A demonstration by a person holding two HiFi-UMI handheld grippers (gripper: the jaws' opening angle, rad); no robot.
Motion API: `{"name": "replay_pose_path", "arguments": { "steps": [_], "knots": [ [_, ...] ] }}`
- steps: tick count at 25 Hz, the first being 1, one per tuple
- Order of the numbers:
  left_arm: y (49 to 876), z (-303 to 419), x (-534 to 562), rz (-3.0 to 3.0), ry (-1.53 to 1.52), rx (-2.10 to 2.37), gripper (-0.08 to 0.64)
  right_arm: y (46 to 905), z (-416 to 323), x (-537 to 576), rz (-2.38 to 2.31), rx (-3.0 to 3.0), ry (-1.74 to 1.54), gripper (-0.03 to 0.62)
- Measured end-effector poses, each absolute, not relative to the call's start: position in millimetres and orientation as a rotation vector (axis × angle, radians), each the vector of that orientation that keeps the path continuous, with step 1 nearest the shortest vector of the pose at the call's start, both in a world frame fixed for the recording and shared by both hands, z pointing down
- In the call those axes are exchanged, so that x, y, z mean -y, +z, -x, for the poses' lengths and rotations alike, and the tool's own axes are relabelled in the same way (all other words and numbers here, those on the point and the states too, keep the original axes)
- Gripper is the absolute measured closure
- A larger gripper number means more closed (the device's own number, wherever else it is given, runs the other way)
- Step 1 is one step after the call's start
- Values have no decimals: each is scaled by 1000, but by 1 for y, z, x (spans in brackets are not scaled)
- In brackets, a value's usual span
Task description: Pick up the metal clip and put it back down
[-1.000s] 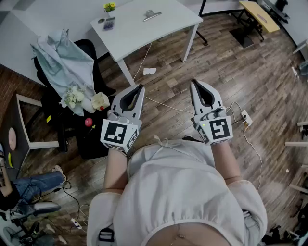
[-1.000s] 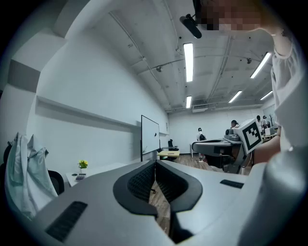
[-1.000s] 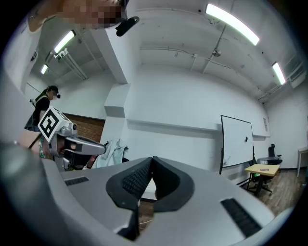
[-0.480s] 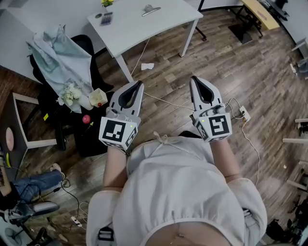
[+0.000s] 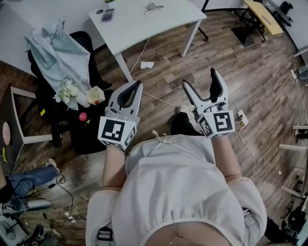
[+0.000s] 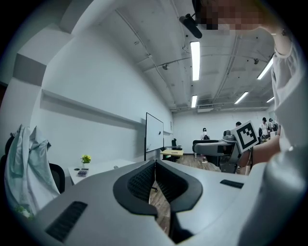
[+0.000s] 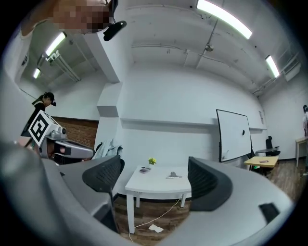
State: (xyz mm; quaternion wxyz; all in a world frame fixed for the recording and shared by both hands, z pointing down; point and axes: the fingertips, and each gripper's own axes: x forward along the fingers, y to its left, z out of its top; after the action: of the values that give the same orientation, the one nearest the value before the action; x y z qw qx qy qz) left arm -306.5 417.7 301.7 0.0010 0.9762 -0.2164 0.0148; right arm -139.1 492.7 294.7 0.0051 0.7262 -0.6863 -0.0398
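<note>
Well ahead of me, on the bench and back from its near edge, the metal clip lies with its long axis roughly along that edge. My right hand-held gripper, empty with its jaws opening, points at it. My left hand-held gripper is clenched.

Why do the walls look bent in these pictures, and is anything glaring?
Right gripper view: a wide-angle lens bows the wall and darkens the corners; the ceiling light glares white; the metal clip looks tiny. Left gripper view: same bowing. Head view: even light, no glare.
</note>
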Motion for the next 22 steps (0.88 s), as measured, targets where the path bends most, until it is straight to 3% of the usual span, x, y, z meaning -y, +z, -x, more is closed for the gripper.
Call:
{"name": "replay_pose_path", "arguments": {
  "steps": [9,22],
  "knots": [
    [305,250,-366,-3023,96,857,539,305,70,-426,-2180,2272,-92,144],
    [319,65,-253,-2924,181,1059,539,324,-94,-277,-1803,2493,-23,146]
  ]
}}
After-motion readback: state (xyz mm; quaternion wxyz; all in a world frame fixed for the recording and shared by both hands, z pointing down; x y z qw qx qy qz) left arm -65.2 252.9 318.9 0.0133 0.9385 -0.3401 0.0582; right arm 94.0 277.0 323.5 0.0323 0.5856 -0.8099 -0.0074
